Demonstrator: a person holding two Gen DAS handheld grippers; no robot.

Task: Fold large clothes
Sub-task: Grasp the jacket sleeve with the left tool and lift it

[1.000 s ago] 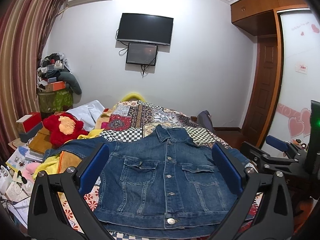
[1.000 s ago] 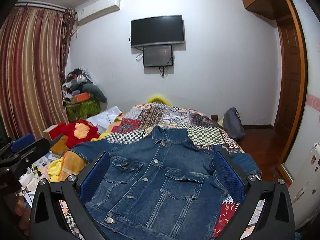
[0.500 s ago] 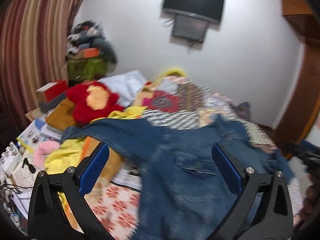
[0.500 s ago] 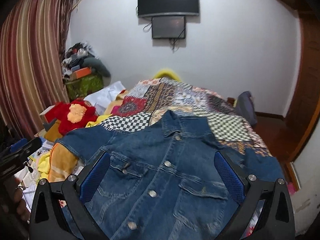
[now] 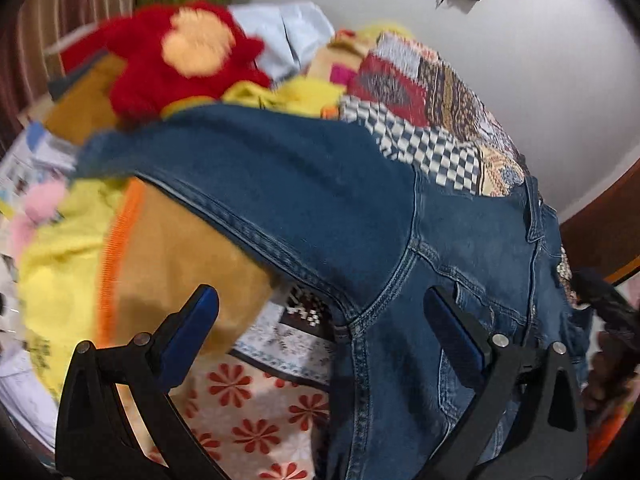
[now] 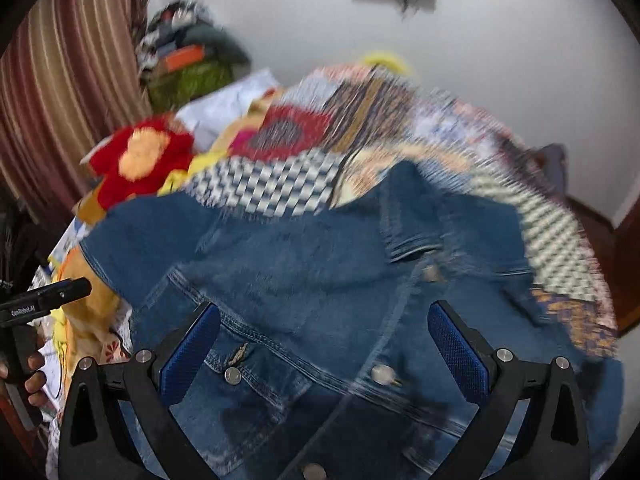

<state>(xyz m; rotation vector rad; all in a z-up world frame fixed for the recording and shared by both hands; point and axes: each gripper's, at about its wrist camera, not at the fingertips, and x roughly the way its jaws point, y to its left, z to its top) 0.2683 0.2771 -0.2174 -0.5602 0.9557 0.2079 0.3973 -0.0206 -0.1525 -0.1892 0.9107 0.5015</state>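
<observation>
Left wrist: left tool (image 5: 320, 320) gapes above denim jacket (image 5: 320, 184).

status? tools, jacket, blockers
Left tool open, over the sleeve seam. Right tool open, over the chest. Blue denim jacket lies flat, buttoned, unfolded. Red plush toy beside the sleeve end.

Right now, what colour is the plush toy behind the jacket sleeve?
Red with an orange-yellow patch; the plush toy shows best in the left wrist view, behind the denim jacket sleeve.

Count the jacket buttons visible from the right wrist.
4 on the denim jacket: collar button, mid-front button, pocket button, bottom-edge button. Others may be hidden.
</observation>
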